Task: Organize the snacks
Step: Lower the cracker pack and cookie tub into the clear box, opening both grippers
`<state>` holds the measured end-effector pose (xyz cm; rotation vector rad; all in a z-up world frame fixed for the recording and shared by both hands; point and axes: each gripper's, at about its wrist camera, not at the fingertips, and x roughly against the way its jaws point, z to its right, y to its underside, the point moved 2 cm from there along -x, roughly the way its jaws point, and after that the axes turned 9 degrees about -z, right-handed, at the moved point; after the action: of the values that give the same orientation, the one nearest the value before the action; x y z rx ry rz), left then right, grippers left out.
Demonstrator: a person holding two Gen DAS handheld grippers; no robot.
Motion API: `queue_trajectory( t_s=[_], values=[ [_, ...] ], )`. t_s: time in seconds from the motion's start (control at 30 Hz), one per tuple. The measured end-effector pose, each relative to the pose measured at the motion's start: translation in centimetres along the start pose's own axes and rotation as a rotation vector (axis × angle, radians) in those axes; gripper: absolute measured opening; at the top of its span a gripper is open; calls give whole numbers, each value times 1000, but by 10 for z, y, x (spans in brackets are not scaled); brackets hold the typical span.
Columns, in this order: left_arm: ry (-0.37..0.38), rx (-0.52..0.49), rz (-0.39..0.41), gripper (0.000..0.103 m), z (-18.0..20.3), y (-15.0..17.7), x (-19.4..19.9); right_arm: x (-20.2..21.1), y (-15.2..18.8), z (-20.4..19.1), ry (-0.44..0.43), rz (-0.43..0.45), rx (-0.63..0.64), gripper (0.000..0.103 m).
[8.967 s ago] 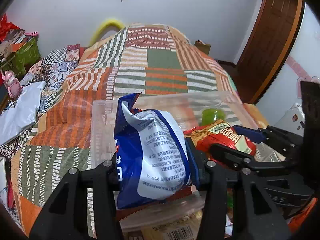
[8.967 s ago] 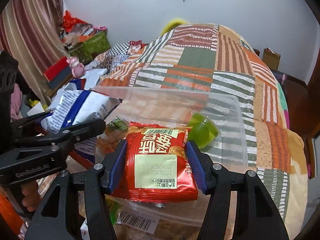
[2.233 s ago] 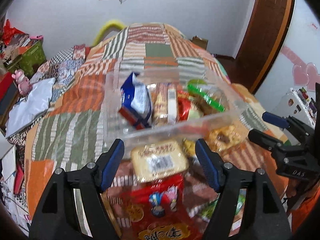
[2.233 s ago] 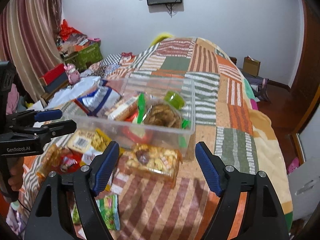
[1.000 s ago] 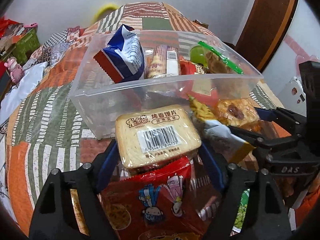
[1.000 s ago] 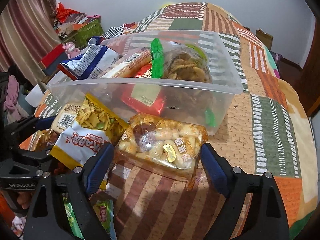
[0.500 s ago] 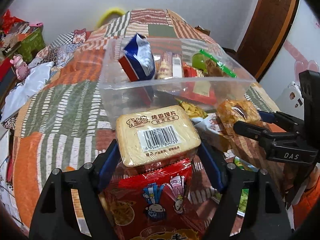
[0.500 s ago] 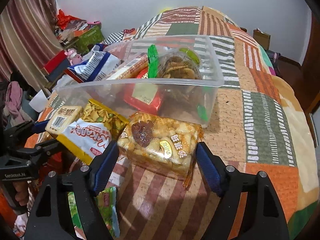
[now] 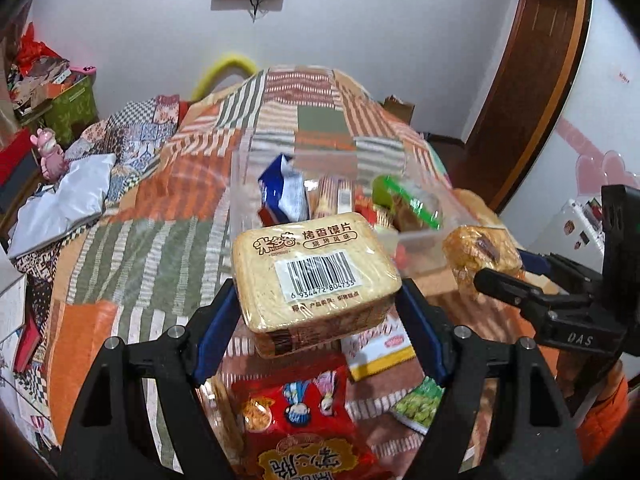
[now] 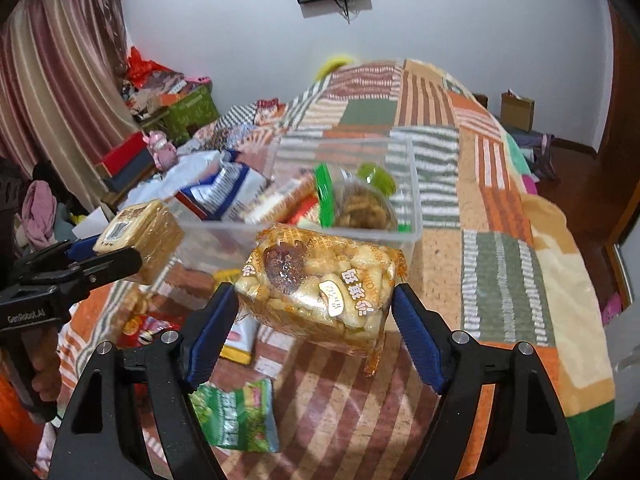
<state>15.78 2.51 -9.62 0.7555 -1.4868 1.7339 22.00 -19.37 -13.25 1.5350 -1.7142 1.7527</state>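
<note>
Both grippers are loaded right now. The left gripper (image 9: 318, 316) is clamped on the toasted bun-slice pack (image 9: 314, 276), barcode side up, lifted clear of the quilt (image 9: 132, 248). The right gripper (image 10: 310, 320) is squeezing the clear bag of mixed crackers (image 10: 320, 284) by its 2 short sides, also in the air.

Handling guess: both packs look light. The bun-slice one seems fairly stiff and blocky, so the side grip should hold. The cracker bag is soft crinkly film with brittle stuff inside, so I'd keep the squeeze gentle or it'll crush.

The clear plastic bin (image 10: 412, 216) sits at 12 o'clock from both, already holding a blue-and-white chip bag (image 10: 228, 192), a long biscuit pack and a green-clipped bag (image 10: 360, 204). Free room looks tight, mostly near the front wall.

Loose on the quilt below: a red cartoon snack bag (image 9: 304, 412) at 6 o'clock, a green pea pack (image 10: 236, 416) and a yellow-edged bag (image 9: 376, 350). Nothing blocks the way to the bin except its near rim.
</note>
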Motion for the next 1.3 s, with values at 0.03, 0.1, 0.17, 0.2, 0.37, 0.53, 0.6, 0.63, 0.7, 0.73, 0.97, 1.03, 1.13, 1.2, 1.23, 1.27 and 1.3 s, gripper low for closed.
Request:
queue_trajectory(
  t_s=[0.03,0.1,0.17,0.2,0.37,0.53,0.6,0.63,0.7,0.73,0.97,1.03,1.13,1.2,1.23,1.27,1.3],
  values=[
    [-2,-1,7,77,0,-3,0,1,-3,-1,-3,9,1,76],
    [-6,0,20,77,0,-11,0,2,-9,-2,-8,22,0,76],
    [-5,-2,24,77,-1,-18,-5,2,-13,-3,-14,32,1,76],
    [-8,-1,21,77,-2,-21,-9,1,-16,-4,-18,36,1,76],
    [-18,9,-12,77,-9,-35,-35,-7,-28,-9,-21,43,13,76],
    [-34,1,-6,77,-12,-45,-49,-23,-39,-13,-21,25,23,76],
    [-36,-7,-5,77,-12,-49,-53,-30,-45,-14,-25,15,23,76],
    [-39,-11,-2,77,-13,-50,-54,-33,-47,-14,-28,11,23,76],
    [-44,-21,5,77,-13,-54,-58,-40,-52,-14,-32,-1,22,76],
    [-39,-20,-1,77,-15,-57,-61,-45,-54,-14,-33,-9,22,76],
    [-19,-8,-56,77,-21,-60,-86,-57,-59,-20,-10,-26,65,77],
    [-31,-10,-56,77,-21,-59,-88,-59,-60,-20,-16,-32,71,77],
    [-12,-3,-68,77,-23,-59,-87,-62,-60,-19,-44,-45,69,77],
    [1,6,-77,78,-25,-59,-85,-61,-58,-21,-46,-51,75,78],
    [1,6,-81,78,-25,-59,-85,-61,-57,-21,-43,-53,76,78],
    [1,7,-82,78,-25,-58,-84,-60,-57,-22,-42,-55,78,78],
    [2,9,-84,78,-25,-57,-83,-59,-57,-22,-41,-56,78,78]
  ],
)
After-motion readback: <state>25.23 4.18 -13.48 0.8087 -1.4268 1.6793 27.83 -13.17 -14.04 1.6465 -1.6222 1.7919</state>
